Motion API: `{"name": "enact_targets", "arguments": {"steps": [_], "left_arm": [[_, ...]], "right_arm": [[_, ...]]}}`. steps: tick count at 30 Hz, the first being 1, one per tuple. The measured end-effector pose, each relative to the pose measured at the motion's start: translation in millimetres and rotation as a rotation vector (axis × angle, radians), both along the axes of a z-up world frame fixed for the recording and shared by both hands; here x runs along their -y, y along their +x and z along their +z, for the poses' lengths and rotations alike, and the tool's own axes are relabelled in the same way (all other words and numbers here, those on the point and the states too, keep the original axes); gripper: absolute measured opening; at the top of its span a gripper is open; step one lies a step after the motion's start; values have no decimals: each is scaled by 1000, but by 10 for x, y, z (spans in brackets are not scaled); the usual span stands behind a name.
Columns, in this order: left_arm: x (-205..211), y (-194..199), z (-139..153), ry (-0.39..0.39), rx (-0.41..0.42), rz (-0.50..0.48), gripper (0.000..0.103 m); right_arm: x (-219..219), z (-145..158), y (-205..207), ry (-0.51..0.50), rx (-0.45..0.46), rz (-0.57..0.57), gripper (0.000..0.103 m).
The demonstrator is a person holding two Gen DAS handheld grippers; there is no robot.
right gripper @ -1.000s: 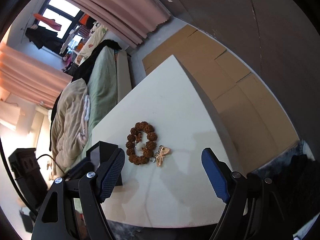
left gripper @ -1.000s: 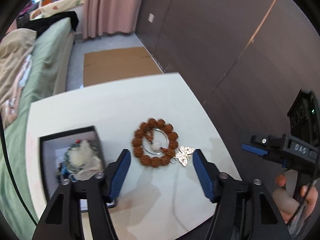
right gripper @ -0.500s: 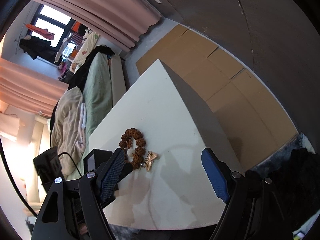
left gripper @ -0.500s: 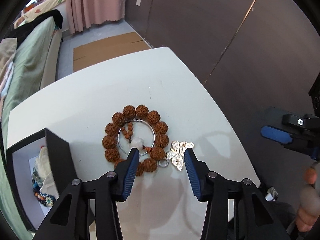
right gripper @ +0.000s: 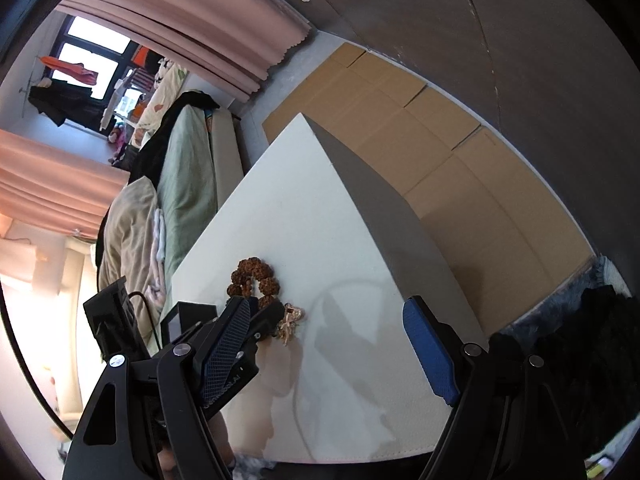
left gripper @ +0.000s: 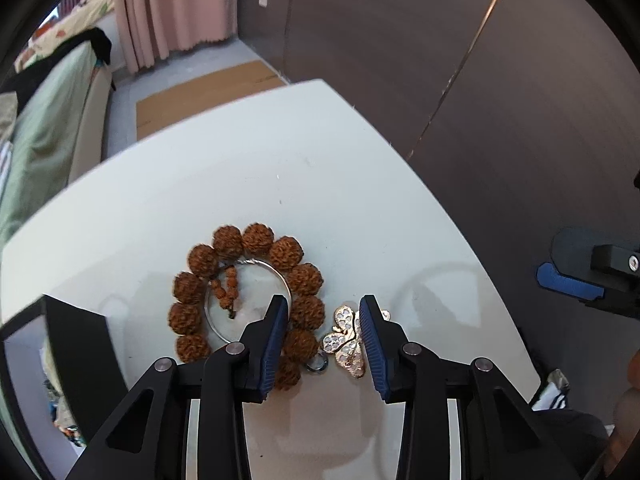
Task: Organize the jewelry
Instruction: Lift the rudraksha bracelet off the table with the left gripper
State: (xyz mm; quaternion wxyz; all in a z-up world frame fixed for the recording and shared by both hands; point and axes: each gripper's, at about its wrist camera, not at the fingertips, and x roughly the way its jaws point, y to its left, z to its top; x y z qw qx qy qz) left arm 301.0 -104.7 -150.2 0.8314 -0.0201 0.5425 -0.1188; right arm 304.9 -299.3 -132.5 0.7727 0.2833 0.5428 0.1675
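Pickup step: L gripper [left gripper: 323, 320] closing round bracelet [left gripper: 248, 300] beads and butterfly charm [left gripper: 347, 336] near table [left gripper: 280, 168] right edge, pads not yet pressing; R gripper [right gripper: 328, 340] wide, empty; next likely needs firm pinch, lift w/o snagging, then box [left gripper: 76, 344] at left edge.

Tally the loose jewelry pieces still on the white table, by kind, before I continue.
Brown bead bracelet: 1
Silver bangle ring inside it: 1
Gold butterfly brooch: 1
Total: 3
The black box's contents are not counted; they are too hidden.
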Motion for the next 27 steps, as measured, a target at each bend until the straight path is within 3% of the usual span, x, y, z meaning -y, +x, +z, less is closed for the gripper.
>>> {"name": "enact_targets", "arguments": {"steps": [2, 4, 6, 7, 10, 15, 27], "left_arm": [[-37, 33, -22, -31, -8, 15, 38], [-24, 56, -17, -12, -15, 15, 34], [-16, 53, -15, 25, -7, 15, 21], [-29, 54, -20, 37, -2, 21, 19], [-130, 63, -29, -36, -25, 48, 18], [-168, -28, 101, -51, 16, 41, 18], [-623, -216, 565, -152, 105, 100, 18]], "right_arm": [[4, -16, 5, -5, -5, -5, 81], [-6, -30, 11, -11, -10, -7, 81], [-29, -32, 7, -15, -10, -3, 80], [-43, -33, 7, -17, -9, 1, 81], [-81, -37, -1, -18, -11, 10, 81], [-151, -128, 27, 23, -35, 41, 79], [-590, -337, 95, -10, -91, 137, 41]]}}
